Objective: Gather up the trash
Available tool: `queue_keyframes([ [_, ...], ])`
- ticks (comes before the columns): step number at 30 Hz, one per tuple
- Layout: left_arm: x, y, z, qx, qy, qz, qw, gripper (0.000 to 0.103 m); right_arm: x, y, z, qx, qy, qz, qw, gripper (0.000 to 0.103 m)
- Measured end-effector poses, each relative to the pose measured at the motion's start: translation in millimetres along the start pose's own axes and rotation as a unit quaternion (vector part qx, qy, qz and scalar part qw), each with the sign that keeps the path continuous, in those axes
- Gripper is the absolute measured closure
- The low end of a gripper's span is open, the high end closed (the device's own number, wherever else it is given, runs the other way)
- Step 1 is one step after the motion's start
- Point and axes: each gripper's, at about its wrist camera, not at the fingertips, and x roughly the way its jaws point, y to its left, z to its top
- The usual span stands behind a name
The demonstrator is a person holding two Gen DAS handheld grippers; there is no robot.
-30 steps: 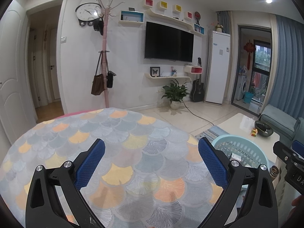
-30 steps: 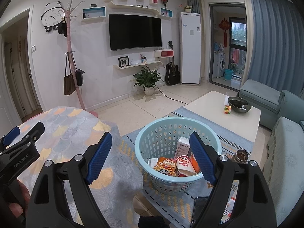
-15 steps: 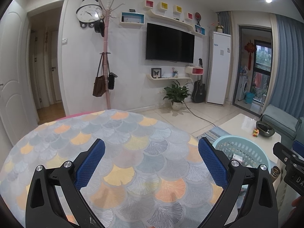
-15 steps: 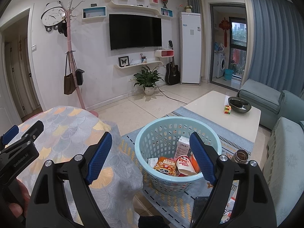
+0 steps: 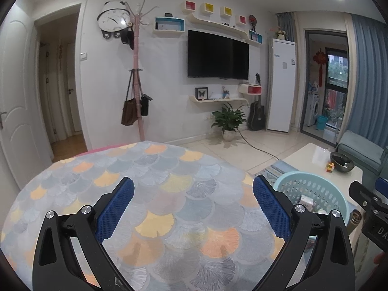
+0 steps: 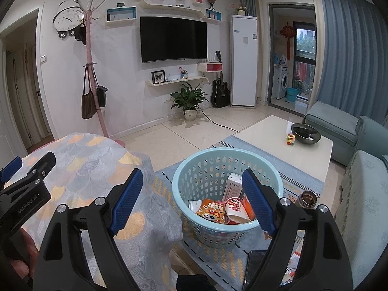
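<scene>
A light blue basket [image 6: 206, 169] stands on the rug beside the round table [image 6: 92, 160]. It holds snack packets [image 6: 213, 209], a paper cup [image 6: 236, 209] and a white box [image 6: 234, 186]. My right gripper [image 6: 191, 201] is open and empty, above the basket's near left rim. My left gripper [image 5: 192, 206] is open and empty, over the table's scale-patterned cloth [image 5: 157, 189]. The basket also shows in the left wrist view [image 5: 312, 189], at the right. No trash shows on the cloth.
A white coffee table [image 6: 278, 135] with a dark bowl [image 6: 305, 133] and a coloured cube [image 6: 290, 139] stands behind the basket. A sofa [image 6: 359, 169] is at the right. A metal cup [image 6: 308, 198] and a dark phone [image 6: 254, 262] lie on the rug. A coat stand [image 6: 91, 72] is by the wall.
The left wrist view has shifted slightly, with the table sitting a little lower and further right. The right gripper has not moved. Both stay open.
</scene>
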Motion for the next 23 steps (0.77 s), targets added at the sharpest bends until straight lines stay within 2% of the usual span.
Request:
queue_keyframes([
  [4,-0.5,-1.0,1.3,0.000,0.004,-0.005,1.0000,0.008,-7.2,-5.4,0.3,0.003,-0.004,0.006,1.000,0.023],
  [8,-9.3,-7.1,3.3,0.019,0.006,0.013,0.9997,0.008,-16.9,-7.9,2.8,0.002,-0.008,0.011,1.000,0.023],
  [11,-25.4,-6.6,3.8,0.013,0.009,0.005,0.9999,0.008,-24.8,-9.4,5.2,0.006,-0.012,0.022,1.000,0.023],
  [18,-56.0,9.4,6.6,-0.004,0.015,0.011,0.9998,0.007,-41.6,-0.2,10.2,0.003,-0.020,0.039,0.999,0.023],
  [23,-79.8,24.4,9.8,-0.018,-0.002,0.017,0.9997,0.007,-48.5,9.8,10.1,-0.003,-0.018,0.051,0.999,0.023],
])
